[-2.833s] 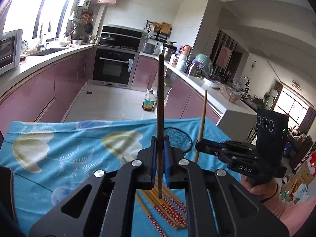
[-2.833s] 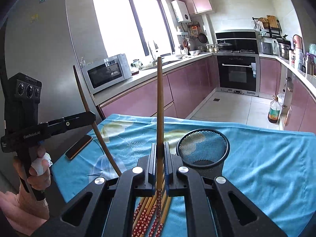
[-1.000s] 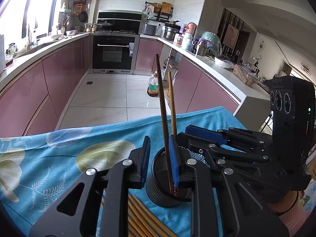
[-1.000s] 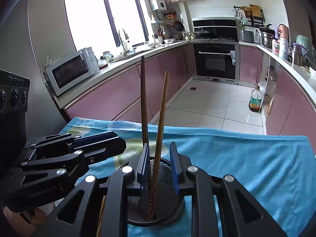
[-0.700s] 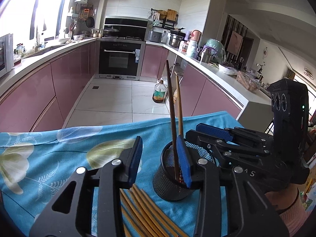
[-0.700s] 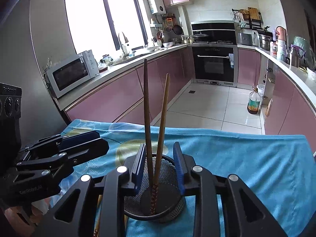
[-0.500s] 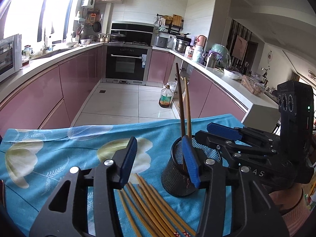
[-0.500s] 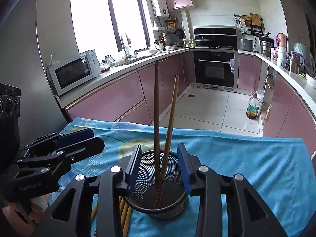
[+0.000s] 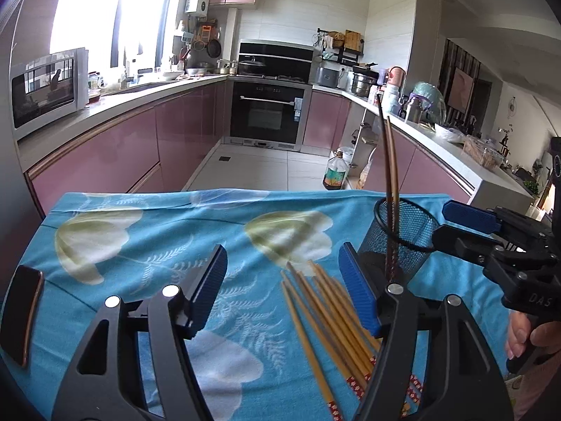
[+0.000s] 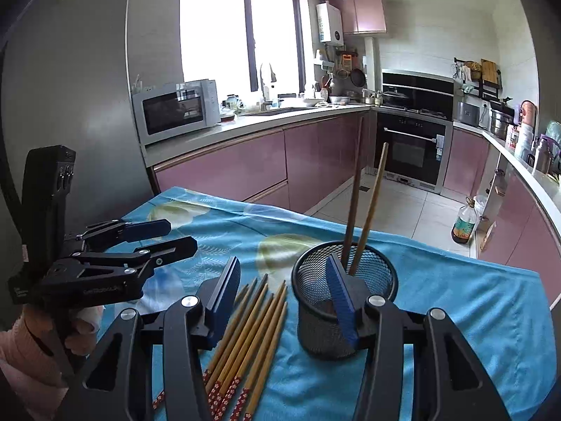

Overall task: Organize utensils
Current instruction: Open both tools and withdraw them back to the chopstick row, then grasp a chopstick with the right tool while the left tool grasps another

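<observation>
Since the frames a second back, both grippers have drawn away from the mesh cup, and their fingers have just been opening, with no chopstick between them. The left gripper stands with fingers wide over bare cloth; the right gripper has its fingers spread about halfway, above the loose chopsticks with the cup just behind the right-hand one.

Two chopsticks stand in the cup, one dark, one pale, leaning against its rim and crossing low down. The loose chopsticks lie side by side on the surface just left of the cup, seven or eight as far as can be counted, red patterned ends toward the cameras.

In the right wrist view the cup sits toward the near right part of the surface, with open cloth beyond it to the far edge. In the left wrist view a dark phone lies near the left edge, well apart from the chopsticks.

The cloth is blue with pale flowers. Behind are pink kitchen cabinets, a microwave, an oven and a bright window.
</observation>
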Action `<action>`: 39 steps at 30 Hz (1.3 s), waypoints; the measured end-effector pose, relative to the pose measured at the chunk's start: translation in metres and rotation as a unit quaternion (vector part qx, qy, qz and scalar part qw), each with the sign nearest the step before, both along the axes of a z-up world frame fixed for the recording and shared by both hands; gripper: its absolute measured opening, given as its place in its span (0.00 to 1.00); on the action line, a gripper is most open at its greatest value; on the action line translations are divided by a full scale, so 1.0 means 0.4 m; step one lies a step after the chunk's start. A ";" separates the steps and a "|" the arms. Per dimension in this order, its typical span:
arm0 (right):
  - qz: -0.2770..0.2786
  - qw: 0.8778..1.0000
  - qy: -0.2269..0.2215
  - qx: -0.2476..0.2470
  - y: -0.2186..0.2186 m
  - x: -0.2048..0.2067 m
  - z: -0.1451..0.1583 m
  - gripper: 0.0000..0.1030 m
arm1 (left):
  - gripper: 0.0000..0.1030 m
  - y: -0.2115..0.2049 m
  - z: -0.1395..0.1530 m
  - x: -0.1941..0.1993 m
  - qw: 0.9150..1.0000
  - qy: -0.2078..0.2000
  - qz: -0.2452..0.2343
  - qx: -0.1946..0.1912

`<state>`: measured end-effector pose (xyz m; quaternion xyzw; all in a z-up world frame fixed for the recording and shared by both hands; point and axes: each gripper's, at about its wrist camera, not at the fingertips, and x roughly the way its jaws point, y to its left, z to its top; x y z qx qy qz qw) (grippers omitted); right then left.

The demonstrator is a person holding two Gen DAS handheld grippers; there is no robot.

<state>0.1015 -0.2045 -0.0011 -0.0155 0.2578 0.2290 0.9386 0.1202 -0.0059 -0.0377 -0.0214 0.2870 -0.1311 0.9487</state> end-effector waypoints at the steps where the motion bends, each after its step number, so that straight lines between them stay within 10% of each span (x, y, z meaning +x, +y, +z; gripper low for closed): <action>1: 0.008 1.000 0.001 -0.004 0.008 -0.009 -0.006 0.47 | 0.64 0.010 -0.009 -0.009 1.000 0.003 0.003 0.005; 16: 0.014 0.989 0.141 -0.047 0.045 -0.010 -0.208 0.31 | 0.62 -0.025 -0.149 -0.044 0.995 0.097 -0.010 0.026; 39: 0.005 0.985 0.163 -0.064 0.058 0.022 -0.242 0.20 | 0.45 -0.097 -0.212 -0.009 0.988 0.143 -0.026 0.058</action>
